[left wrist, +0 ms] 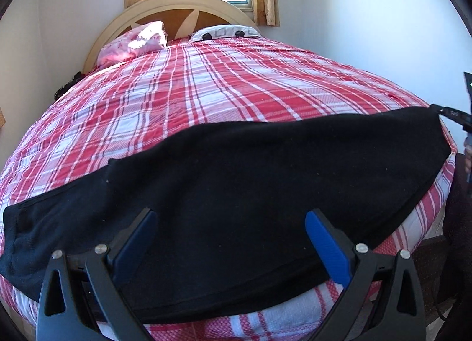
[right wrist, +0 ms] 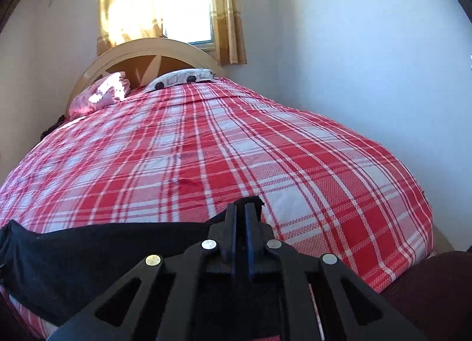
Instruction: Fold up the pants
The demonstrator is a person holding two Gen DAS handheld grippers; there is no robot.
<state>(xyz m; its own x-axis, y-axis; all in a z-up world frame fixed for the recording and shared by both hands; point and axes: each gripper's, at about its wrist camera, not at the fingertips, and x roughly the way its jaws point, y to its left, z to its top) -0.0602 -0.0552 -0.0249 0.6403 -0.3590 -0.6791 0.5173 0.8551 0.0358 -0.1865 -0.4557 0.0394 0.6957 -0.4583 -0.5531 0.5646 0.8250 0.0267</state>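
The black fabric pants (left wrist: 242,193) lie spread across the near edge of the bed with the red-and-white plaid cover (left wrist: 206,84). The left hand-held gripper (left wrist: 230,217) hangs over them with its blue-padded fingers (left wrist: 327,246) spread wide, pinching nothing. The right hand-held gripper (right wrist: 240,211) is pressed together on a corner of the pants; a scrap of black cloth pokes past its tips. The cloth's near edge is hidden behind both grippers' frames.

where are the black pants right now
The black pants lie spread across the near edge of the plaid bedspread, far from the pillows; in the right wrist view, the right hand-held gripper pinches their right end.
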